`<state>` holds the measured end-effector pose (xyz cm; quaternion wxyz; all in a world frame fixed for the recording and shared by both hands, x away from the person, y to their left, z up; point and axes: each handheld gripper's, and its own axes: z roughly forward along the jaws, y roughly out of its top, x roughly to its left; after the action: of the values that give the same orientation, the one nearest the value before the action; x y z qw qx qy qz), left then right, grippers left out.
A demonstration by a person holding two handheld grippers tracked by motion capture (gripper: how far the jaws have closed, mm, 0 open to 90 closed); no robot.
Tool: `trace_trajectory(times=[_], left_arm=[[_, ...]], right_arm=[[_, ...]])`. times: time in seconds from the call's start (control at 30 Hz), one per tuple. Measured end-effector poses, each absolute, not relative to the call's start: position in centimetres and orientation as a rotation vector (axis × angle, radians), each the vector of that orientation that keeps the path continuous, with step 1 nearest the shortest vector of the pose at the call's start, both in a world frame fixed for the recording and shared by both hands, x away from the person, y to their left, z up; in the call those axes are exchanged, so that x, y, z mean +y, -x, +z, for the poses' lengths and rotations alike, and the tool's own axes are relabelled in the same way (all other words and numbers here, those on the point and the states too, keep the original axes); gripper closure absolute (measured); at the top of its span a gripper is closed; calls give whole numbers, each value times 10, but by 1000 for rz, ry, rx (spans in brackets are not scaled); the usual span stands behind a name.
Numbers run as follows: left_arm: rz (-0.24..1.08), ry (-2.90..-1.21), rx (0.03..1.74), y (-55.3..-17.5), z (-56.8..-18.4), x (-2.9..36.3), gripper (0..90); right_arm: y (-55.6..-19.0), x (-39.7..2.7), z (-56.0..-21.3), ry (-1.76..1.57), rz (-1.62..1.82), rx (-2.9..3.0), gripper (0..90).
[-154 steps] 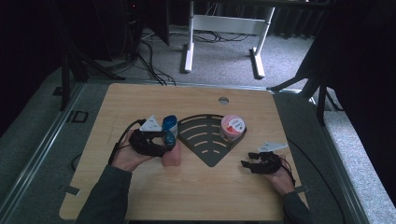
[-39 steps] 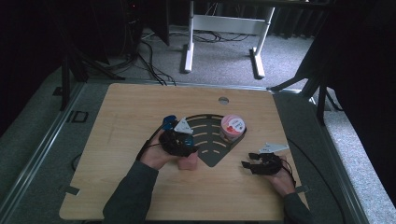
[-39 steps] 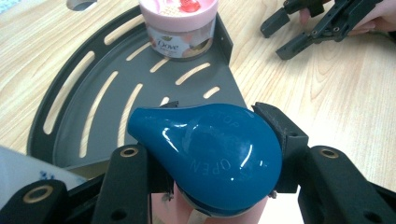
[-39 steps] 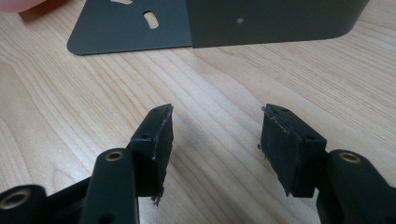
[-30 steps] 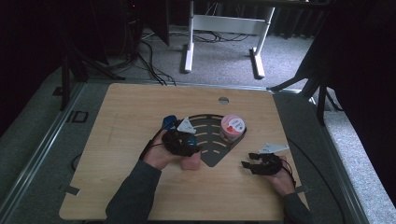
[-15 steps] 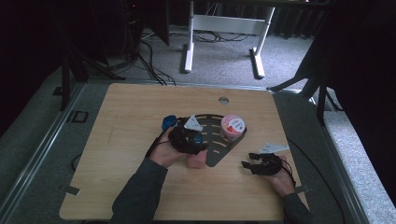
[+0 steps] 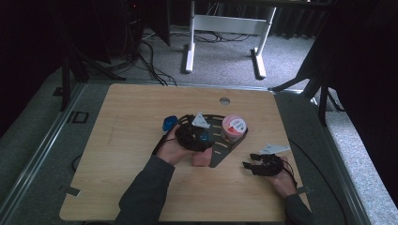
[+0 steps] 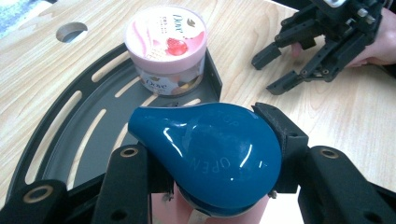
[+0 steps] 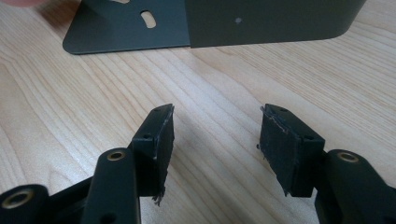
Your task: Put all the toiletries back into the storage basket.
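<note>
- The left gripper [image 8: 210, 186] has its jaws about half closed on a pink bottle with a blue teardrop flip cap [image 8: 205, 156]; the pads press its sides just under the cap.
- In the high view the bottle [image 7: 202, 157] hangs at the near edge of the dark fan-shaped rack [image 7: 225, 149], beside the corner where the Dove body-scrub tub [image 8: 166, 44] stands.
- The step in hand looks like setting the bottle on the rack next to the tub.
- To do it well: keep the bottle upright, bring it over a bare slotted part of the rack [image 8: 79, 140], and lower it straight so the base lands flat.
- Leave a gap to the tub so the left jaws can spread without nudging it.
- The right gripper [image 9: 215, 140] rests on the counter [image 9: 70, 93] just beside the rack's corner, jaws apart with nothing between them; it should stay clear of the bottle's path.
</note>
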<state>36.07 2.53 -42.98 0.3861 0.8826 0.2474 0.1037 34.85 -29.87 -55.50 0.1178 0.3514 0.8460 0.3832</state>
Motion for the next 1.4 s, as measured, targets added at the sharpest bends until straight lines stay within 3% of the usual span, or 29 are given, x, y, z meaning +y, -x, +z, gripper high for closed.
trace_trajectory(times=[1.4], left_arm=[[335, -2216, 754, -392, -427, 3, 532]], right_arm=[[-348, -299, -555, -1029, 1118, 2475, 444]])
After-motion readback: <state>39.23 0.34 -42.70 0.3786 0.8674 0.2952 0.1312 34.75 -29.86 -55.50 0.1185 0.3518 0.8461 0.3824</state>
